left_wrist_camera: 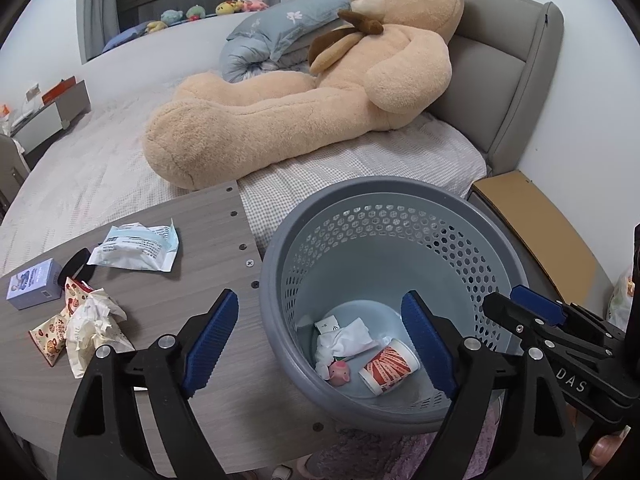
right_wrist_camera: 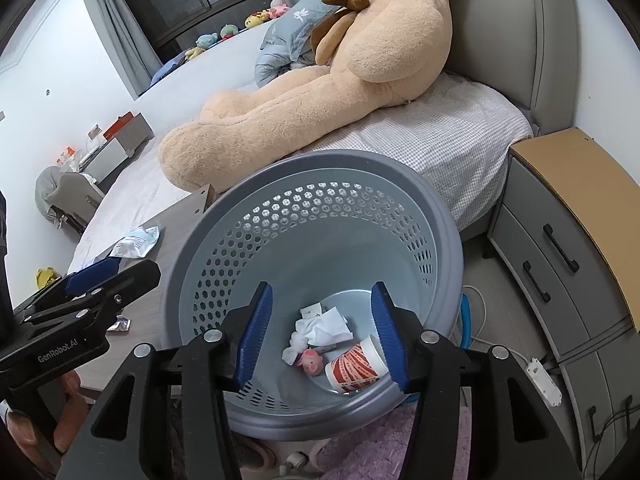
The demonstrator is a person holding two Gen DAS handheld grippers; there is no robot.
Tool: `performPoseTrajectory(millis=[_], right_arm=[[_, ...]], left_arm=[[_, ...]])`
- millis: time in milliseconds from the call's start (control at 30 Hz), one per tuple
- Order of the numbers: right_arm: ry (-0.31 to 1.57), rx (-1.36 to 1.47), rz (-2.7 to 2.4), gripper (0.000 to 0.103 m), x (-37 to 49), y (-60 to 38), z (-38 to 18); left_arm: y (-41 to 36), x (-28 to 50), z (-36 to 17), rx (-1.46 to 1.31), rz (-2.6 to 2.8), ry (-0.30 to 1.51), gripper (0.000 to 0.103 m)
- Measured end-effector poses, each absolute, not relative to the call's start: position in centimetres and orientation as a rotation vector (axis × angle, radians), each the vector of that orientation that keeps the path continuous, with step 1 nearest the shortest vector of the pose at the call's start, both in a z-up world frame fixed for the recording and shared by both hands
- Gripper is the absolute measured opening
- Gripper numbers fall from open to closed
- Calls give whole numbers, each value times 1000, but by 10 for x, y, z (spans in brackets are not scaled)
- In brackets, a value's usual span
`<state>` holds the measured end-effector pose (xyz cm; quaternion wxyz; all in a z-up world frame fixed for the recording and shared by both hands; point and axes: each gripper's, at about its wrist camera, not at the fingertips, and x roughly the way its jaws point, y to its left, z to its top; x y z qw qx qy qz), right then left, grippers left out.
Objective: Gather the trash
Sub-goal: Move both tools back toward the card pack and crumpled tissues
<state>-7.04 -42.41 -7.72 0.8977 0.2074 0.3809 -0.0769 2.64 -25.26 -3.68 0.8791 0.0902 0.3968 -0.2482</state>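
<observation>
Over the gray basket (right_wrist_camera: 224, 240) your right gripper (right_wrist_camera: 320, 336) hung spread and empty, left gripper (left_wrist_camera: 320, 340) likewise; cup (right_wrist_camera: 356, 368) and tissue (right_wrist_camera: 320, 330) lay inside. Crumpled wrappers (left_wrist_camera: 80, 328) waited on the table (left_wrist_camera: 200, 232); you needed to pinch low, lift clear.

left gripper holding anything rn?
No. The left gripper is open and bare, with the bin and the paper cup inside it showing between its fingers.

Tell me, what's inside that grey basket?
Inside the grey basket lie a red-and-white paper cup on its side, crumpled white tissue, a small pink pig toy and a white tag. Anything beneath the tissue is hidden.
</observation>
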Motion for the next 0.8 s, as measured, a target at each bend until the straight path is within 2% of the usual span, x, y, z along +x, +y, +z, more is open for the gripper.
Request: performPoseTrajectory(millis=[233,800], right_arm=[[775,417,-153,54,-78,-411,-70],[771,369,-84,61,-81,-344,-65]], left_arm=[[-236,19,-29,176,-501,799,87],[-150,4,-27,135,-394,749,88]])
